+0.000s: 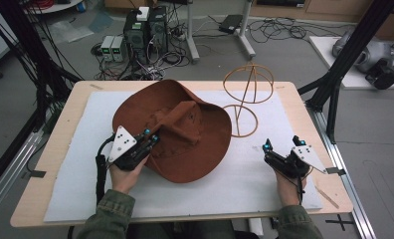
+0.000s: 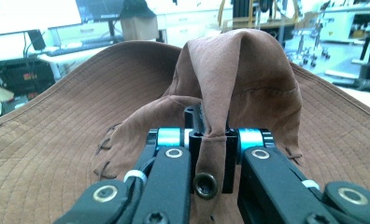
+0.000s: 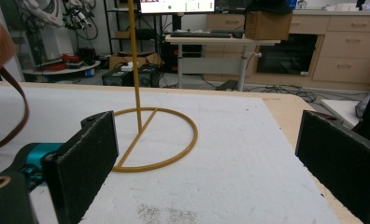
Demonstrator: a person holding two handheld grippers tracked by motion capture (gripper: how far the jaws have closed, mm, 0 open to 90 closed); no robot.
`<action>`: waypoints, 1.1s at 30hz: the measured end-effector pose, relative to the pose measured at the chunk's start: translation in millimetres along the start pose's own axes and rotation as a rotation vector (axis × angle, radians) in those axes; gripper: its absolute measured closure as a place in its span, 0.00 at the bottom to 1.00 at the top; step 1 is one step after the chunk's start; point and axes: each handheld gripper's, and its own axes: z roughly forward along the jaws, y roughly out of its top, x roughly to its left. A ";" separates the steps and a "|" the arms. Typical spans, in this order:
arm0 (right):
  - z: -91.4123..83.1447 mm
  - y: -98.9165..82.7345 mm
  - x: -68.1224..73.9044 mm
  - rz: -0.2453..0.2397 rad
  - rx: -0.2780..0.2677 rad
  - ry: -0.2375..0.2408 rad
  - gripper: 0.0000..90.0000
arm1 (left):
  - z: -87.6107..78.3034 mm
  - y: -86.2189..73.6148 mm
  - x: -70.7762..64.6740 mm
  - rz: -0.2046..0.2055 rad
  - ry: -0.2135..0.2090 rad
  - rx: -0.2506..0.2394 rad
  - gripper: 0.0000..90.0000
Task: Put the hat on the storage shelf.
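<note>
On the white-matted surface (image 1: 264,184), left tool (image 1: 147,139) clamped on brown hat (image 1: 185,149), right tool (image 1: 283,144) gaping, empty — could slip free if fabric slides — toppling wire stand (image 1: 245,97).

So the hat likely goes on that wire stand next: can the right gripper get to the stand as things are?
Probably yes. The right gripper is open, holds nothing, and bare mat lies between it and the stand.

Rust-brown hat (image 1: 185,134) with darker brown stitching, mustard-yellow wire stand (image 1: 245,102) at far right, pale grey mat (image 1: 264,174) on light wood table (image 1: 60,129), black grippers with turquoise accents
</note>
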 end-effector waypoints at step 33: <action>-1.2 0.8 -1.6 0.013 -0.012 -0.009 0.06 | 4.9 51.8 6.3 -0.017 0.015 -0.281 0.97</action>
